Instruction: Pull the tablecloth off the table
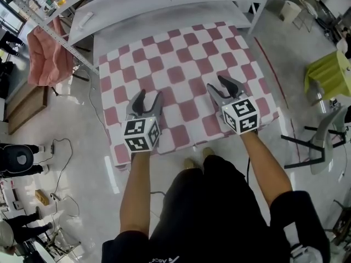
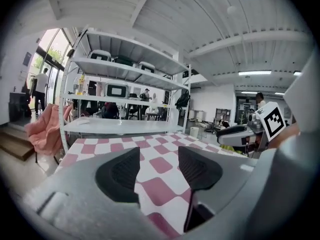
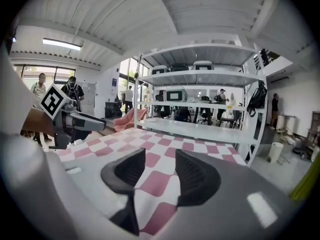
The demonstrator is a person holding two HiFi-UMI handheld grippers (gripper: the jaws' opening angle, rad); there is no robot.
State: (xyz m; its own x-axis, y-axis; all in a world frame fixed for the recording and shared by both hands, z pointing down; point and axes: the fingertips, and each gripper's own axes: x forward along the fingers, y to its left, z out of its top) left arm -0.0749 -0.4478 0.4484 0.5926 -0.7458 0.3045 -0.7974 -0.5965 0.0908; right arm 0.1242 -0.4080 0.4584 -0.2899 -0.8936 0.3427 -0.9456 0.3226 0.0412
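Observation:
A pink and white checked tablecloth (image 1: 181, 70) covers the small table in front of me. My left gripper (image 1: 148, 96) hovers over its near left part, jaws apart, nothing between them. Over the near right part my right gripper (image 1: 227, 85) stands open in the same way. In the left gripper view the cloth (image 2: 160, 156) shows through the gap between the black pads (image 2: 117, 174) of the left gripper (image 2: 157, 171). The right gripper view shows the cloth (image 3: 160, 149) between the dark pads (image 3: 192, 176) of the right gripper (image 3: 157, 176). No pad touches the cloth.
A white metal shelf rack (image 1: 137, 4) stands right behind the table. A pink cloth (image 1: 46, 53) hangs at the rack's left. A green stool (image 1: 329, 73) and a grey chair (image 1: 323, 141) stand to the right. People stand in the background (image 3: 72, 91).

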